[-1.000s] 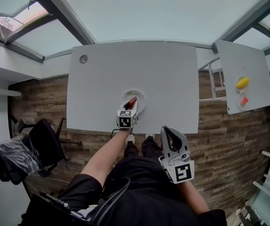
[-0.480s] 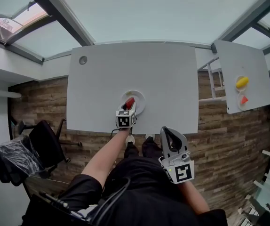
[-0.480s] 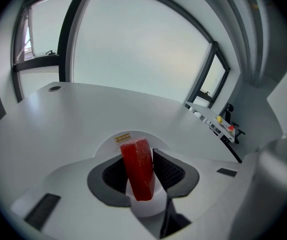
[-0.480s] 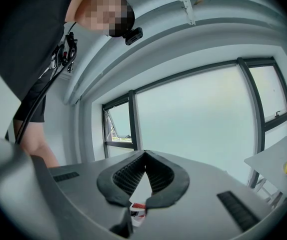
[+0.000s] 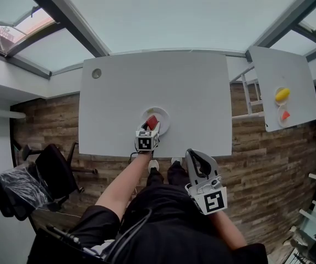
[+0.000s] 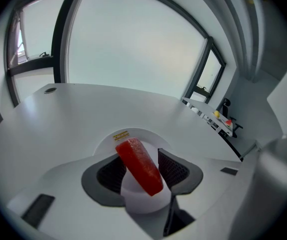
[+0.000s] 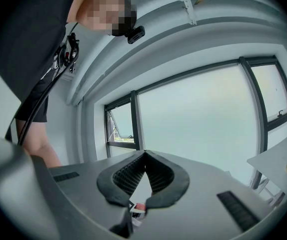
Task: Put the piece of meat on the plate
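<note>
left gripper point(image 6: 138, 156) has just been opening its jaws. the red, glossy, oblong piece of meat point(image 6: 142, 170) still stands between them, but the ribbed black pads no longer seem to press on it, so i read the grasp as let go. the meat leans on a slant, its upper end tipped away past the left jaw and its lower end down by the right jaw. under and just beyond the tips sits the small round white plate point(image 6: 151, 136) on the white rectangular table point(image 5: 147, 81), and the meat's low end looks to rest in it. for the task, this looks like the drop-off itself: the meat is over the plate and freed, and what remains is to draw the jaws back without dragging it off. right gripper point(image 7: 144, 156), off to the side and clear of the table, has its tips together on nothing.
</note>
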A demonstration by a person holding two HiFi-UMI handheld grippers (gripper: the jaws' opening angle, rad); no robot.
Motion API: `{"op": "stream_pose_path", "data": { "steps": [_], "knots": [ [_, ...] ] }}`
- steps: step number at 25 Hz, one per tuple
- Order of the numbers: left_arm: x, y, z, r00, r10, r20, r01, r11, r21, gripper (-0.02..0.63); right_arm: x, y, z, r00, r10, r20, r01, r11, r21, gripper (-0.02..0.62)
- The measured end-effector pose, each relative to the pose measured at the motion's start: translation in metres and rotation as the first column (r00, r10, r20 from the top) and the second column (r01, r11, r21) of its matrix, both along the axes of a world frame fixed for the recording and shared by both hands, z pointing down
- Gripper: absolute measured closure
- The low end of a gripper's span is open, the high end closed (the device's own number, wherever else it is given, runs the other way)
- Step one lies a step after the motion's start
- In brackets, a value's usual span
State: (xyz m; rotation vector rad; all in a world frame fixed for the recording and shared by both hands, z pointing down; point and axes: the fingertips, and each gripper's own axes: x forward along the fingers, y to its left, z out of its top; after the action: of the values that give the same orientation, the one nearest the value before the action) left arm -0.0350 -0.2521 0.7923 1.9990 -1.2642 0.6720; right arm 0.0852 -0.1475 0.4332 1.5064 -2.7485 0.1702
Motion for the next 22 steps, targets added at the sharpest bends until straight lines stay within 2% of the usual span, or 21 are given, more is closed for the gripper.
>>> {"op": "stream_pose_path", "data": {
  "steps": [3, 9, 15, 22],
  "knots": [
    [-0.003, 0.002, 0.002, 1.000, -0.007, -0.005, 0.007, 1.000, -0.011, 0.413, -0.002, 0.000, 0.000, 1.000, -0.003, 0.001, 0.003, 1.000, -0.003, 0.592],
    [-0.005, 0.001, -0.004, 1.000, -0.013, 0.015, 0.013, 1.000, 0.023, 0.392, -0.004, 0.000, 0.001, 1.000, -0.015, -0.007, 0.015, 1.000, -0.003, 0.592],
    [-0.001, -0.001, -0.014, 0.999, 0.035, 0.042, -0.037, 0.997, 0.062, 0.358, -0.006, 0.003, 0.000, 1.000, -0.013, -0.003, 0.013, 1.000, -0.003, 0.592],
    [-0.007, 0.002, -0.027, 0.998, 0.025, 0.050, -0.030, 0.995, 0.097, 0.336, -0.007, 0.006, -0.003, 1.000, -0.004, 0.003, 0.004, 1.000, 0.002, 0.592]
  ]
}}
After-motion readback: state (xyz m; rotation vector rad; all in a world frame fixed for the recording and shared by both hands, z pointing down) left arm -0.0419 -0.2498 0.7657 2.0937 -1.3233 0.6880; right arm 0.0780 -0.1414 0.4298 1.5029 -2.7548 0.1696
